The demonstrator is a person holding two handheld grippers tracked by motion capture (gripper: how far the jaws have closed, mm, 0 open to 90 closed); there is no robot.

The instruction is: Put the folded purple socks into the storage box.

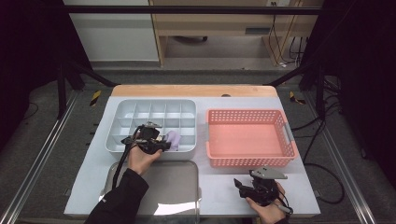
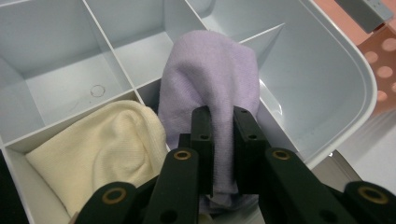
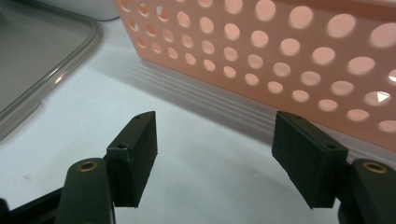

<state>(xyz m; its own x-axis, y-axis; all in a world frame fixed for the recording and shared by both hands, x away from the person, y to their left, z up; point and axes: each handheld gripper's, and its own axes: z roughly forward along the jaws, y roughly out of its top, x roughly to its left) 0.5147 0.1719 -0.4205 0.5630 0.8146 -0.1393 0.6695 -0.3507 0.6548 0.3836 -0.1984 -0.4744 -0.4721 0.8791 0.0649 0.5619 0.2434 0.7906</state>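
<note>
A lilac folded cloth [image 2: 210,74] stands in a front compartment of the pale grey divided organiser [image 1: 122,112], and my left gripper [image 2: 222,126] is shut on its lower part. In the high view the same lilac cloth [image 1: 173,138] shows at the organiser's front row, just right of my left gripper [image 1: 164,144]. A cream cloth [image 2: 107,149] lies in the compartment beside it. My right gripper [image 3: 215,149] hovers open over the white table, near the salmon perforated basket [image 3: 280,51], with nothing between its jaws; in the high view this right gripper [image 1: 239,185] is at the front right.
The salmon basket [image 1: 285,125] stands right of the organiser. A grey metal tray [image 1: 182,186] lies at the table's front left, its rim [image 3: 56,70] seen beside the right gripper. The organiser's other compartments [image 2: 60,60] look bare.
</note>
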